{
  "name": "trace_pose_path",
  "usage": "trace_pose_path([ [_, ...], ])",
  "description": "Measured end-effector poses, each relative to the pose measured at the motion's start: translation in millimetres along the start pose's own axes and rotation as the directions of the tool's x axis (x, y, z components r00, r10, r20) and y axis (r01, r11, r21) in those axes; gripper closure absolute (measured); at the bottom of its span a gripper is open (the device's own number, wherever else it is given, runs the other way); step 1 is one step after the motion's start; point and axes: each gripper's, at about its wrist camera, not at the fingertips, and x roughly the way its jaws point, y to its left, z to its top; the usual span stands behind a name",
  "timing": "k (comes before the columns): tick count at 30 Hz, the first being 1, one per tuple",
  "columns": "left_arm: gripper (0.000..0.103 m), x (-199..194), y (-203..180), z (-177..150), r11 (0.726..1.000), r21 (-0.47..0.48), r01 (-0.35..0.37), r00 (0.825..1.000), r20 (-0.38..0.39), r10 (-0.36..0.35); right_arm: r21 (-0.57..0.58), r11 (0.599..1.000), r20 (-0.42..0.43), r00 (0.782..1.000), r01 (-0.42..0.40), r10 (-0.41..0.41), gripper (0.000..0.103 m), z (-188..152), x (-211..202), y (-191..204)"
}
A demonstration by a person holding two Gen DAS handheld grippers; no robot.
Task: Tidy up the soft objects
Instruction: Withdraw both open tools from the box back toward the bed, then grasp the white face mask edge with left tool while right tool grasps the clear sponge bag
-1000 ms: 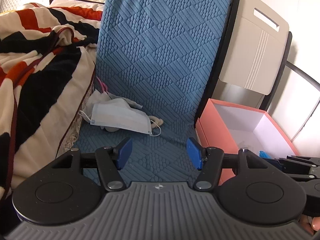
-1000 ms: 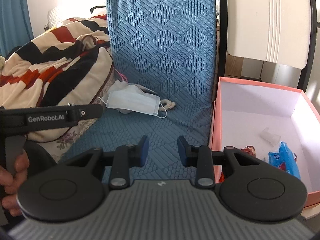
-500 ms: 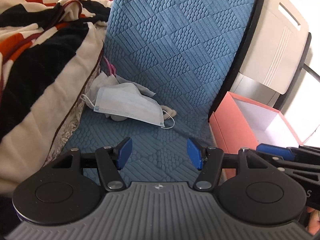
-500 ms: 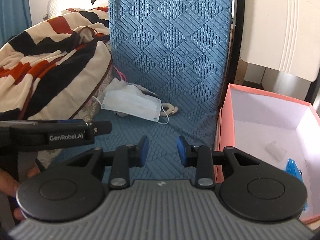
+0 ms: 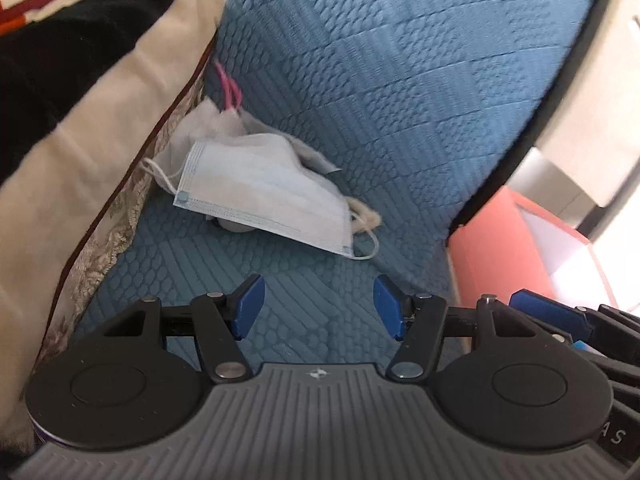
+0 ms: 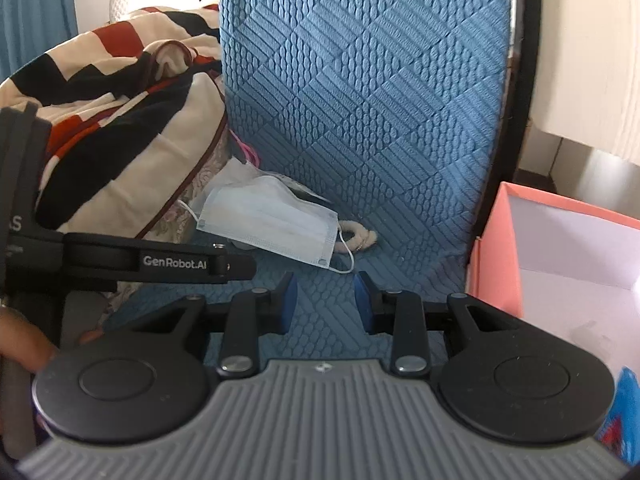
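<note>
A pale blue face mask (image 5: 264,196) lies on the blue quilted seat (image 5: 304,280), on top of a white cloth (image 5: 216,128) and a small beige rope ring (image 5: 366,216). My left gripper (image 5: 318,312) is open and empty, a short way in front of the mask. My right gripper (image 6: 324,300) is open and empty, just short of the mask (image 6: 268,220) and the rope ring (image 6: 358,238). The left gripper's body (image 6: 152,258) shows at the left of the right wrist view.
A pink open box (image 6: 560,248) with a white inside stands right of the seat; a blue packet (image 6: 624,412) lies in it. A striped blanket (image 6: 120,120) is heaped on the left. The blue quilted backrest (image 6: 360,80) rises behind the mask.
Both grippers have moved forward and down toward the mask, which now looks larger and closer. Both stay open and empty.
</note>
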Motion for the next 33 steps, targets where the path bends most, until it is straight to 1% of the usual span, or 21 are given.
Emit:
trace_pose_path([
  [3, 0.037, 14, 14, 9, 0.996, -0.086, 0.023, 0.999, -0.030, -0.025, -0.046, 0.999, -0.006, 1.000, 0.009, -0.009, 0.068, 7, 17, -3],
  [7, 0.037, 35, 35, 20, 0.980, -0.196, 0.037, 0.997, -0.052, -0.048, -0.073, 0.997, -0.026, 1.000, -0.001, -0.001, 0.069, 16, 42, -7],
  [9, 0.037, 46, 46, 25, 0.966, -0.256, 0.045, 0.996, -0.066, -0.064, -0.095, 0.995, -0.030, 1.000, -0.009, 0.006, 0.069, 20, 53, -7],
  [12, 0.037, 61, 58, 27, 0.935, -0.349, 0.065, 0.991, -0.091, -0.103, -0.149, 0.989, -0.031, 0.999, -0.016, 0.012, 0.069, 25, 72, -2],
  [14, 0.037, 68, 64, 28, 0.917, -0.392, 0.071, 0.989, -0.090, -0.116, -0.179, 0.984, -0.033, 0.999, -0.009, 0.003, 0.069, 26, 86, 3],
  [17, 0.037, 78, 70, 29, 0.902, -0.430, 0.037, 0.991, -0.098, -0.087, -0.201, 0.979, -0.052, 0.999, -0.003, -0.007, 0.070, 27, 109, 9],
  [19, 0.037, 82, 75, 32, 0.887, -0.459, 0.040, 0.991, -0.096, -0.094, -0.226, 0.974, -0.052, 0.999, 0.002, -0.014, 0.070, 28, 121, 14],
  [22, 0.037, 86, 78, 35, 0.879, -0.476, 0.035, 0.992, -0.088, -0.086, -0.258, 0.966, -0.032, 0.999, 0.006, -0.015, 0.070, 32, 132, 18],
  [25, 0.037, 90, 81, 37, 0.860, -0.507, 0.055, 0.991, -0.077, -0.109, -0.295, 0.955, -0.010, 1.000, 0.013, -0.017, 0.070, 38, 142, 23],
  [27, 0.038, 90, 83, 38, 0.856, -0.513, 0.057, 0.991, -0.073, -0.109, -0.334, 0.943, 0.008, 1.000, 0.012, -0.010, 0.070, 44, 148, 27],
  [29, 0.039, 91, 84, 37, 0.845, -0.531, 0.065, 0.991, -0.063, -0.116, -0.374, 0.927, 0.027, 1.000, 0.004, 0.007, 0.070, 47, 153, 32],
  [30, 0.041, 91, 85, 38, 0.843, -0.531, 0.085, 0.994, -0.013, -0.108, -0.399, 0.917, 0.037, 0.999, 0.011, 0.005, 0.071, 48, 155, 35],
  [31, 0.046, 90, 86, 38, 0.836, -0.541, 0.090, 0.994, -0.004, -0.110, -0.416, 0.909, 0.043, 0.999, 0.016, 0.002, 0.071, 49, 157, 37],
  [33, 0.049, 89, 88, 39, 0.829, -0.551, 0.092, 0.994, 0.003, -0.108, -0.440, 0.898, 0.048, 0.999, 0.016, 0.005, 0.072, 50, 162, 39],
])
